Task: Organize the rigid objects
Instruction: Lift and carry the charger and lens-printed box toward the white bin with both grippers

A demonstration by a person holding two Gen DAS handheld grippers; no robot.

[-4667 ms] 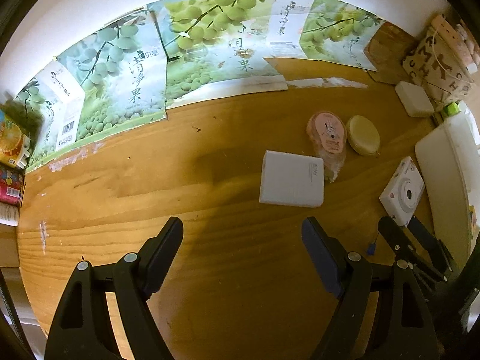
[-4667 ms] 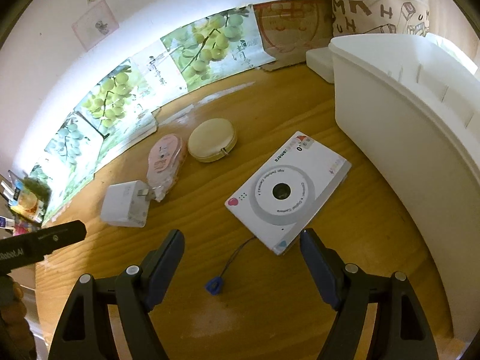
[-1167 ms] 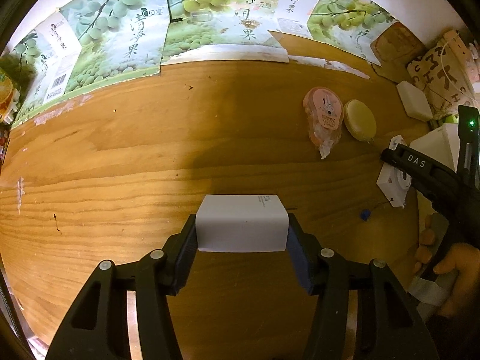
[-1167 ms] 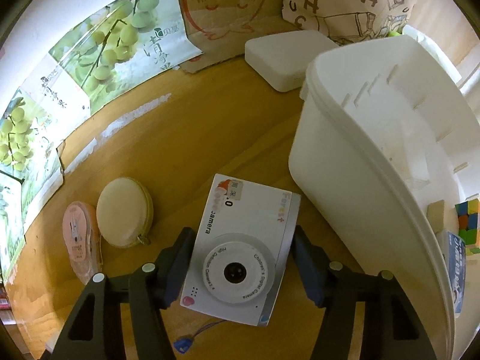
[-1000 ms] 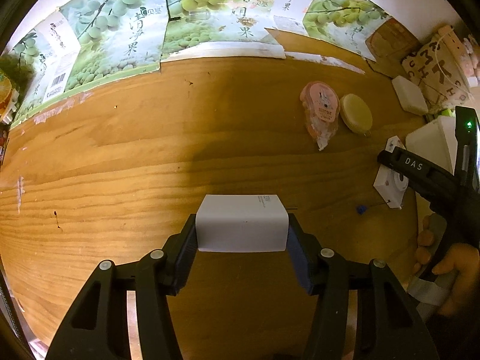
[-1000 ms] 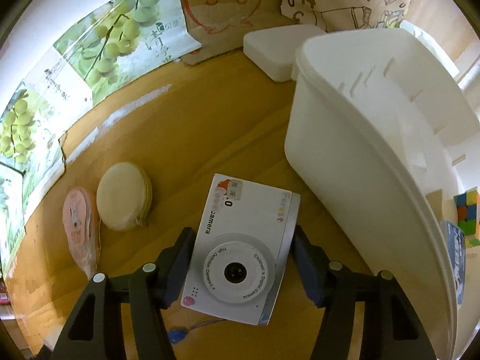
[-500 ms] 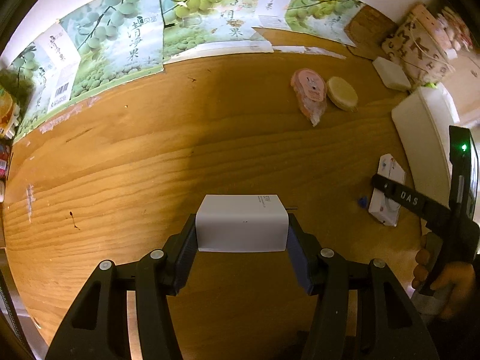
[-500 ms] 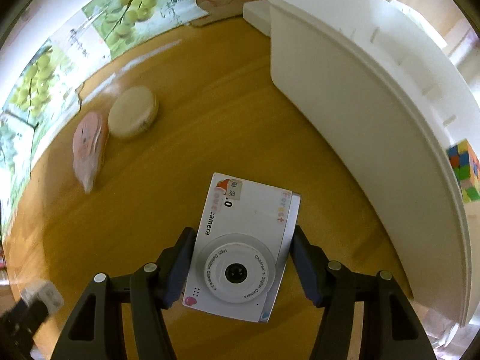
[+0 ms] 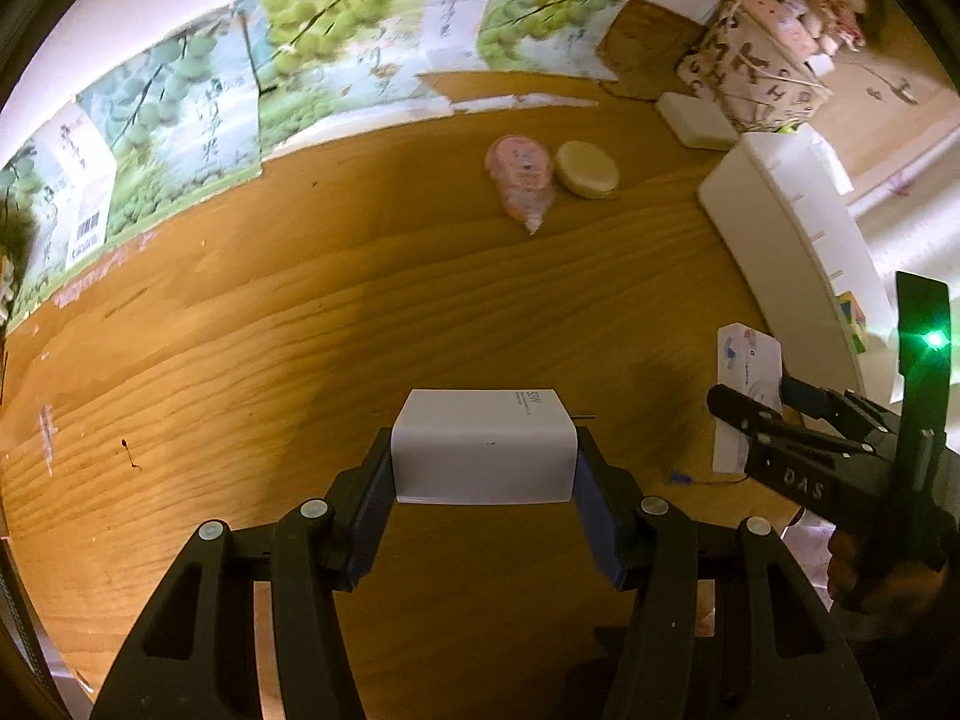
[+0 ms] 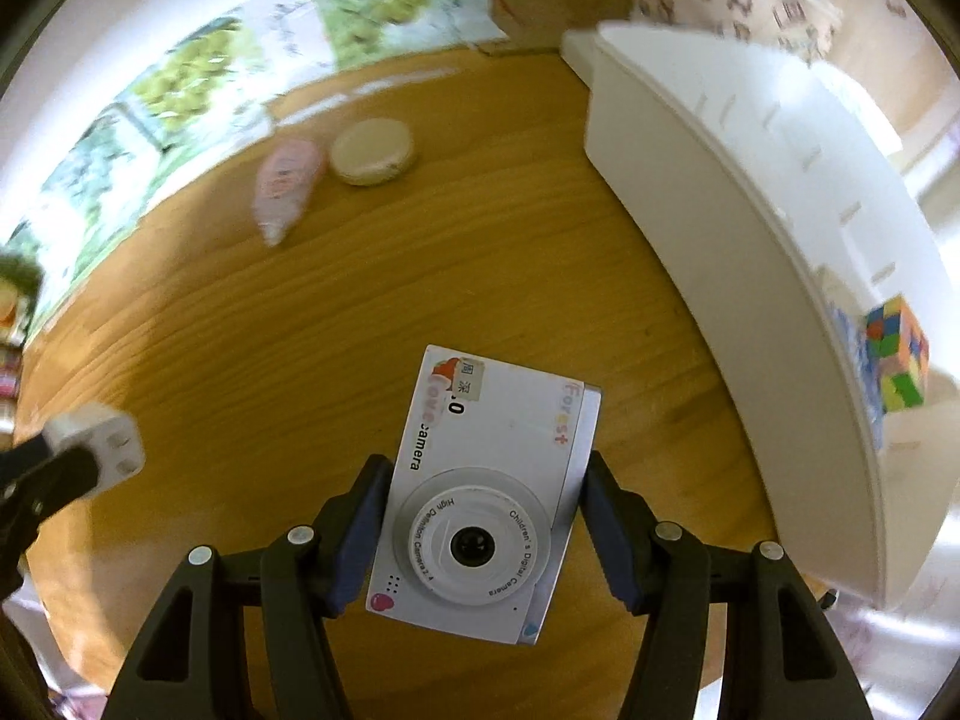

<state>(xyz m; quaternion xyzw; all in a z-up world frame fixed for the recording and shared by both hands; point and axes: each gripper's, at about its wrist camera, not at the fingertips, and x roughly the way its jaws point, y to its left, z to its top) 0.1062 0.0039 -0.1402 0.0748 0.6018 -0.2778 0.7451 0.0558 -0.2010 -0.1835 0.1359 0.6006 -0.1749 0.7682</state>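
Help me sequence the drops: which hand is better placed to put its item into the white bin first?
Right, probably. Its tool grips the toy camera with the white bin close alongside. The left tool, holding the white charger, sits farther across the table.

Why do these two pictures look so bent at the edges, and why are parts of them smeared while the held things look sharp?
Both views are fisheye, so the wooden table bows and the corners go black. In the right wrist view the grape posters and pink packet are motion-smeared, while the toy camera stays crisp. In the left wrist view the white charger is sharp and a green light flares.
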